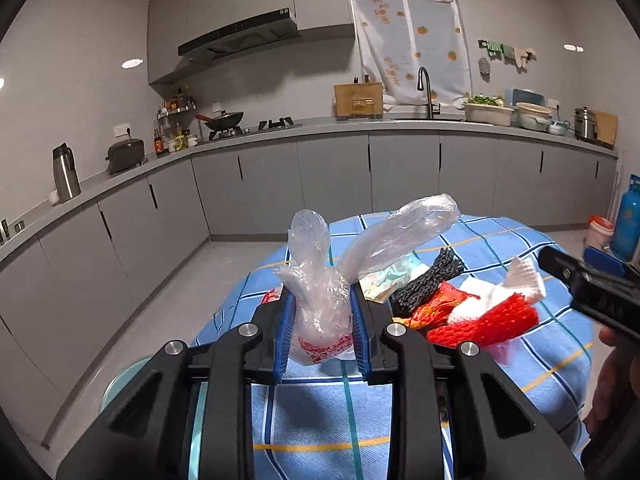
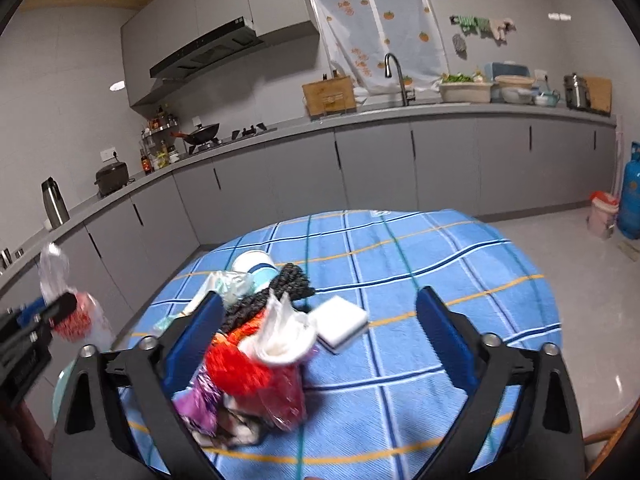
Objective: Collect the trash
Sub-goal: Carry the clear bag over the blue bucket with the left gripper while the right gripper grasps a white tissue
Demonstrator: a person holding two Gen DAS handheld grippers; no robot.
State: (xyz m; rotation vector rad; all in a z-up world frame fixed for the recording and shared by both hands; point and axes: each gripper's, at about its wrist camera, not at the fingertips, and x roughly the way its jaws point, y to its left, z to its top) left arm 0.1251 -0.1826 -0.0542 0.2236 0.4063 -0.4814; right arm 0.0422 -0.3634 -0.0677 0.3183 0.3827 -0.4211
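Observation:
My left gripper (image 1: 322, 326) is shut on a clear plastic bag (image 1: 320, 300) with red print, held above the table edge; the bag also shows at the left of the right wrist view (image 2: 60, 280). A pile of trash lies on the blue checked tablecloth (image 2: 440, 264): red foam netting (image 2: 236, 372), black netting (image 2: 280, 284), a white tissue (image 2: 284, 340), a purple wrapper (image 2: 200, 404), a white box (image 2: 340, 322) and a white cup (image 2: 256, 266). My right gripper (image 2: 320, 328) is open over the pile, empty. It shows at the right of the left wrist view (image 1: 580, 284).
Grey kitchen cabinets (image 2: 360, 168) and a counter with a sink and stove run behind the table. A blue gas cylinder (image 2: 632, 196) and a bin with a red liner (image 2: 602, 210) stand on the floor at the right. A pale green round object (image 1: 120, 384) sits below the table's left edge.

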